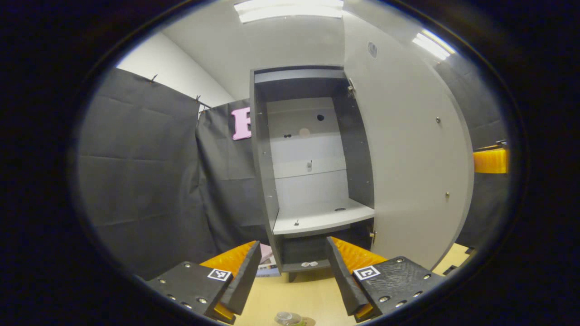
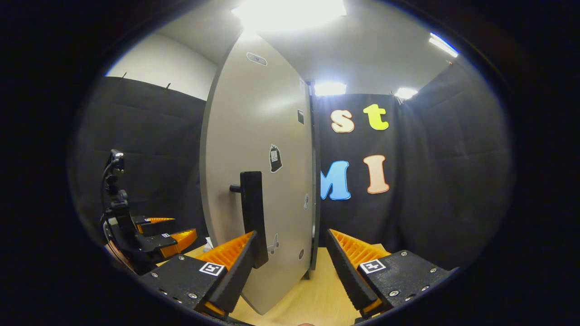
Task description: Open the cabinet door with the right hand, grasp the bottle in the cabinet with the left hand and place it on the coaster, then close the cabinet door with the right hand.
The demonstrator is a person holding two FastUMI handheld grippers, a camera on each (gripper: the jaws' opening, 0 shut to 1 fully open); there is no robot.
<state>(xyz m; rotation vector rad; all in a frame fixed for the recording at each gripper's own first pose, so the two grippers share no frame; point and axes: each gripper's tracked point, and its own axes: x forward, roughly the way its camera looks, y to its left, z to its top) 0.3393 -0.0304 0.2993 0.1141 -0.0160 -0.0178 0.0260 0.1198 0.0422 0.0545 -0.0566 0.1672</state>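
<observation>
My left gripper hangs in front of the cabinet with its fingers spread wide and nothing between them. The shelves inside look bare to me. Down at the very bottom of the left gripper view, on the wooden table in front of the cabinet and below my fingers, I make out the clear top of the bottle, sitting on what looks like the edge of a round coaster; too little of either shows for me to be sure of the contact.

The cabinet door stands swung out to the right of the cabinet. My right gripper is just in front of the door's outer face, fingers apart and gripping nothing. The black handle stands out from the door, and its lower end meets my left-hand finger in the right gripper view; I cannot tell whether they touch.

I judge that closing is what remains. The door is a stiff, flat panel on hinges, likely light to swing, and its smooth face offers little grip. The handle is the place to take hold, across its narrow bar. I would ease it shut, since a hard swing could jolt the cabinet.
</observation>
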